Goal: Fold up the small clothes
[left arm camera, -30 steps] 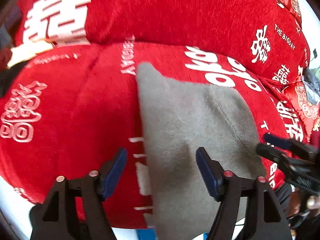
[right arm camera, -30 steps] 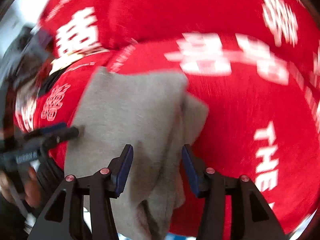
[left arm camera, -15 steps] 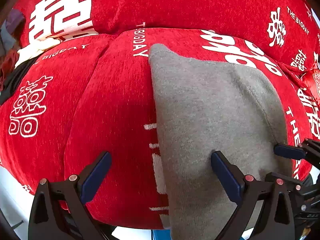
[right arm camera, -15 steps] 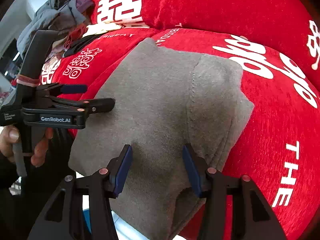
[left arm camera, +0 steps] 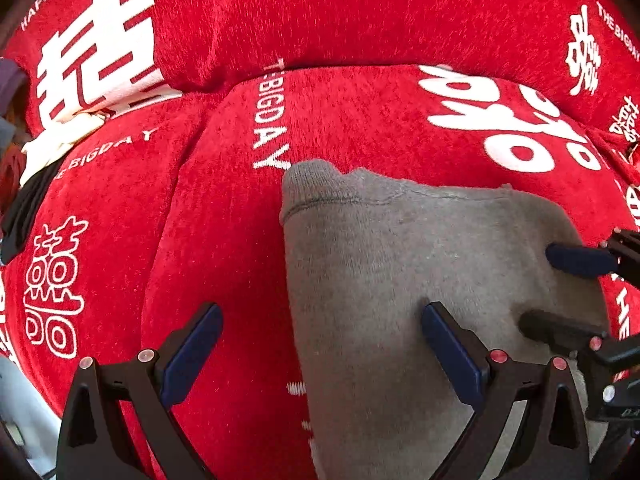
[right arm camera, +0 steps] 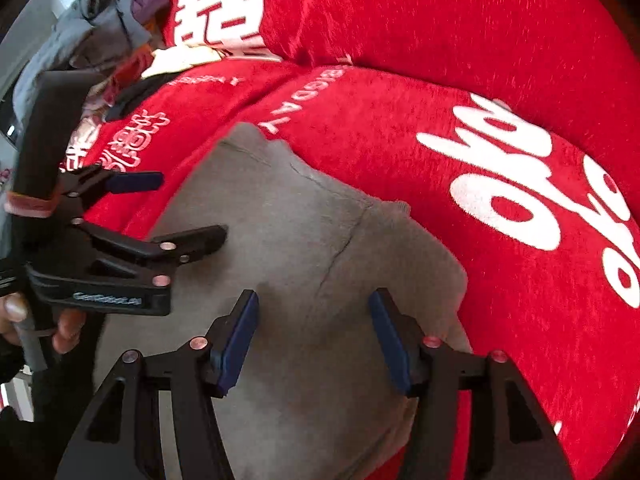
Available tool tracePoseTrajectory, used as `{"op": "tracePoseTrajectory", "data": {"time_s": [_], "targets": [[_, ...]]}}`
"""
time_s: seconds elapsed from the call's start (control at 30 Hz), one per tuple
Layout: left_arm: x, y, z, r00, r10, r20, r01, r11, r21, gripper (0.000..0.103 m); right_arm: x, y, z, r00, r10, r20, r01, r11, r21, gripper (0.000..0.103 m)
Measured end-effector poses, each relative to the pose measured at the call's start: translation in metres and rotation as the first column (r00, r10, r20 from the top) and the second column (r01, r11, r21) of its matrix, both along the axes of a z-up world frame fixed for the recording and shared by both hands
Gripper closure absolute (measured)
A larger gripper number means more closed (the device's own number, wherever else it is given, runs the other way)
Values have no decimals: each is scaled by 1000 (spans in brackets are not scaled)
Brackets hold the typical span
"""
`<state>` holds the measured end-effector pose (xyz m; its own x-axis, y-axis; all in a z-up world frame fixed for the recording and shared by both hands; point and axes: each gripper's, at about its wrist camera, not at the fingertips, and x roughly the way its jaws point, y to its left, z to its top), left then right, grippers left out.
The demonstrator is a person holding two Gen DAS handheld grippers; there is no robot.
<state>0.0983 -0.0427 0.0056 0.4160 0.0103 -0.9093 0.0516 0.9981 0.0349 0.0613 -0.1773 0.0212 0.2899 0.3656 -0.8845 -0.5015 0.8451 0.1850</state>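
Note:
A small grey garment (left arm camera: 400, 280) lies spread on the red sofa seat cushion (left arm camera: 224, 220), its stitched hem at the far edge. My left gripper (left arm camera: 320, 344) hangs wide open just above it, straddling the garment's left edge, with nothing gripped. In the right wrist view the grey garment (right arm camera: 288, 240) fills the middle. My right gripper (right arm camera: 314, 336) hovers over its near right part, jaws opening, cloth below them but not pinched. The left gripper (right arm camera: 168, 212) shows at the left of that view, and the right gripper (left arm camera: 568, 292) at the right edge of the left wrist view.
The sofa's back cushion (left arm camera: 360, 12), red with white lettering, rises behind the seat. A pile of other clothes (right arm camera: 104, 20) lies at the sofa's left end, with a cream cloth (left arm camera: 60, 140) beside it. A person's hand (right arm camera: 12, 308) holds the left gripper's handle.
Both grippers have come down closer to the grey garment. The left jaws spread wider and the right jaws widened a little. The cloth bunched between the right jaws now lies flat.

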Motion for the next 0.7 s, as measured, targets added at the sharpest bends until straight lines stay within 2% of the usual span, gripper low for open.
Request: {"op": "tracePoseTrajectory", "data": {"time_s": [0.13,0.27,0.33,0.43,0.5,0.57,0.6,0.7], "targets": [[2,5,0,999,27,-22,-28,999,-36,3,-4,-7,8,999,-35,7,36,999,-24,40],[-18,5,18,1000,18,17,-17,1000,-23,3,-56,-5,40,993,31,111,-31,1000,-5,40],[-33,5,26,999,17,31,-16,999,-43,3,-94,2,47,985,89,146,-88,996,-8,40],[-56,6,29,999,24,41,-22,998,-54,3,-136,11,39,978,145,153,-142,989,-27,40],[-70,6,24,999,31,29,-29,999,-45,3,-149,13,22,981,150,119,-143,987,-69,40],[-77,6,17,1000,21,5,-21,999,-40,3,-159,6,7,986,124,107,-115,989,-88,40],[-84,7,15,1000,22,3,-22,999,-48,3,-166,1,7,986,110,127,-102,992,-69,40],[-97,6,16,999,37,1,-37,998,-53,3,-173,-9,8,993,63,97,-58,997,-56,40]]}}
